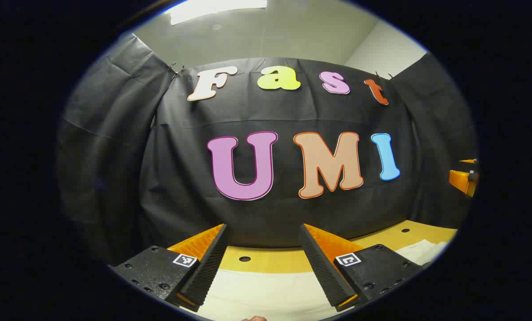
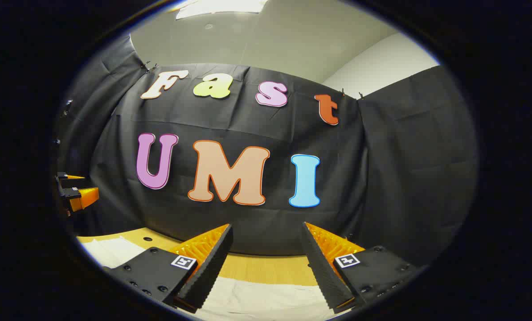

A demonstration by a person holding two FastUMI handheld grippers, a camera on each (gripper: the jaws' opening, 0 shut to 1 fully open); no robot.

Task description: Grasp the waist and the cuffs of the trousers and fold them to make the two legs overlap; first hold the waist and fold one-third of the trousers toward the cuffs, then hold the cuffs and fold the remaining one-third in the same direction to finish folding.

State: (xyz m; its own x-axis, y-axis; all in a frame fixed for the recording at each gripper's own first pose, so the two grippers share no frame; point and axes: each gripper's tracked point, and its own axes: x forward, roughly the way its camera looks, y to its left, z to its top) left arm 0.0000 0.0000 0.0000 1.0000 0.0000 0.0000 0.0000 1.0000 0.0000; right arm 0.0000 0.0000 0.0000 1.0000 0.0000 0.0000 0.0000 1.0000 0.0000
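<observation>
Pale cream trousers (image 1: 266, 294) lie flat on the yellow table (image 1: 270, 261), below and in front of my left gripper (image 1: 262, 263), which is open and holds nothing. In the right gripper view the same cream cloth (image 2: 266, 301) spreads under my right gripper (image 2: 266, 263), also open with a wide empty gap between its fingers. Both grippers hover above the cloth, pointing level at the back wall. More of the trousers (image 1: 424, 249) shows at the right of the left gripper view, and a strip of them (image 2: 112, 249) at the left of the right gripper view.
The table top has small round holes (image 1: 244, 258) near its far edge, where the black cloth wall rises. The right gripper (image 1: 464, 178) appears far off at the right rim of the left gripper view. The left gripper (image 2: 76, 191) appears at the left rim of the right gripper view.
</observation>
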